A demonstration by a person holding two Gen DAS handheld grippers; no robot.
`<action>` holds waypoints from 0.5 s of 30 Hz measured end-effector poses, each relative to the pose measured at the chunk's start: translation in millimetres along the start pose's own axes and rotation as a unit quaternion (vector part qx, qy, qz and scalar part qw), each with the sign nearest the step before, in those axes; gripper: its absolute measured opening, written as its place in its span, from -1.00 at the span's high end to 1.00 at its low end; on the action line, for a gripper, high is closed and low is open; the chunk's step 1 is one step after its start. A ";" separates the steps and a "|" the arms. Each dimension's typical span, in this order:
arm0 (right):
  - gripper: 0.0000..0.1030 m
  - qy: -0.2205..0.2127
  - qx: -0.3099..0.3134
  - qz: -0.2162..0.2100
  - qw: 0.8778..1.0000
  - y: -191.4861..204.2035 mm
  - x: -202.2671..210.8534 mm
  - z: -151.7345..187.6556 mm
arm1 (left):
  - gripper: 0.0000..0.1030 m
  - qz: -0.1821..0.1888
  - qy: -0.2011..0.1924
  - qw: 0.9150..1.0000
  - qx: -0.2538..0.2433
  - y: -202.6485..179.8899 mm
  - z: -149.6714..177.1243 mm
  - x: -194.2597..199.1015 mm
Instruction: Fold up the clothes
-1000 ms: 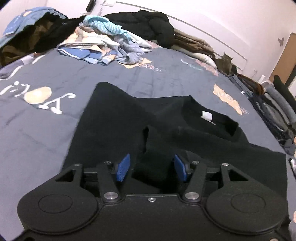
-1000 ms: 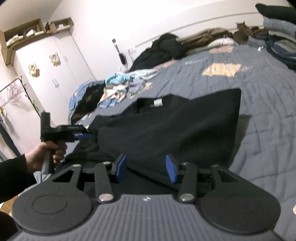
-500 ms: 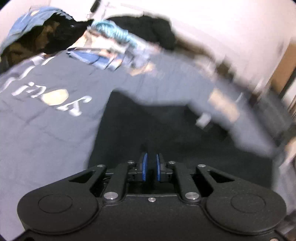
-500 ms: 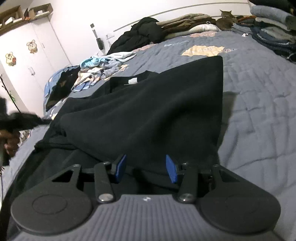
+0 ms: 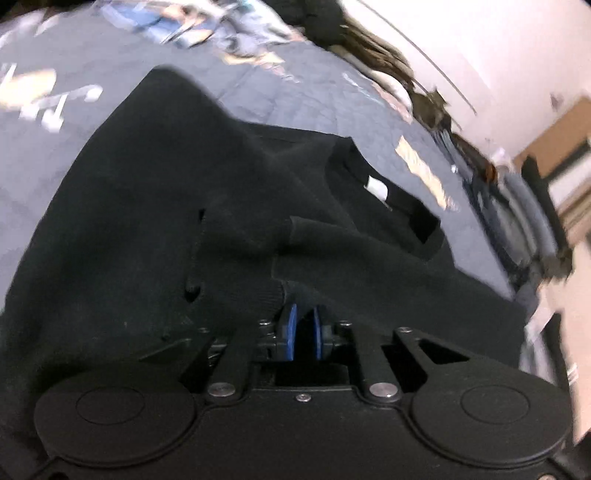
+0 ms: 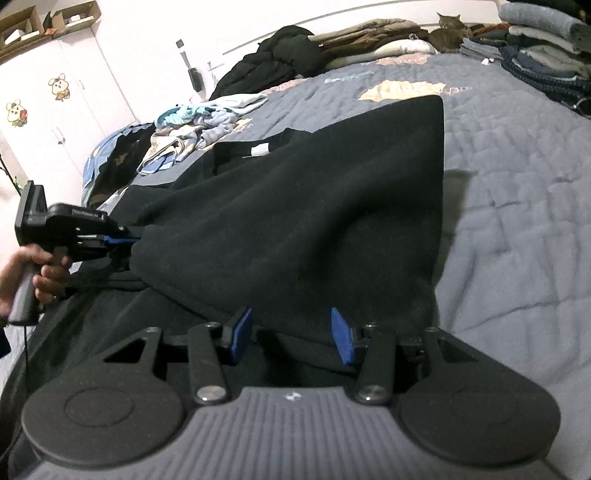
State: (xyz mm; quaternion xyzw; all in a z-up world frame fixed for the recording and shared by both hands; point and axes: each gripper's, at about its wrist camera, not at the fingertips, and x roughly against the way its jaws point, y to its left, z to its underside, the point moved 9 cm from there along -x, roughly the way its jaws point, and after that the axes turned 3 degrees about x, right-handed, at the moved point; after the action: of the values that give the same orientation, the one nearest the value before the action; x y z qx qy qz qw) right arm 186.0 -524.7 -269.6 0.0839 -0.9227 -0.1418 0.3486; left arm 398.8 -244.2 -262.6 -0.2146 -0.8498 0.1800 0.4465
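Observation:
A black sweater (image 5: pixel 147 221) lies spread on the grey-blue quilt (image 5: pixel 258 85), with its white neck label (image 5: pixel 376 186) showing. My left gripper (image 5: pixel 303 314) is shut on a ribbed cuff of the sweater, and black cloth sits between its blue pads. The right wrist view shows the left gripper (image 6: pixel 135 240) at the left in a person's hand (image 6: pixel 40 269), pinching the sweater (image 6: pixel 314 221), which rises into a raised fold. My right gripper (image 6: pixel 291 328) stands open low over the near hem. Its blue pads are apart, and black cloth lies in front of them.
A heap of light clothes (image 6: pixel 192 125) and a black jacket (image 6: pixel 280 62) lie at the far side of the quilt (image 6: pixel 517 184). A cat (image 6: pixel 448 31) sits by a stack of folded garments (image 6: pixel 543 48) at the back right. White wardrobe doors (image 6: pixel 55 103) stand at the left.
My left gripper went from open to shut on the sweater's cuff and shifted with it. The right gripper sank closer to the sweater with its jaws unchanged.

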 end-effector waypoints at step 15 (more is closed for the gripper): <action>0.08 -0.039 -0.019 -0.030 0.999 15.7 21.5 -24.3 | -0.59 -0.050 -0.093 0.991 -0.081 -39.6 24.4 70.8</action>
State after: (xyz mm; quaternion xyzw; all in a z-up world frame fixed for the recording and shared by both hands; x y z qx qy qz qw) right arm 185.3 -520.2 -233.8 0.0993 -0.9297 -0.1733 0.3094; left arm 334.3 -243.1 -207.8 -0.1899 -0.9088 0.1074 0.3555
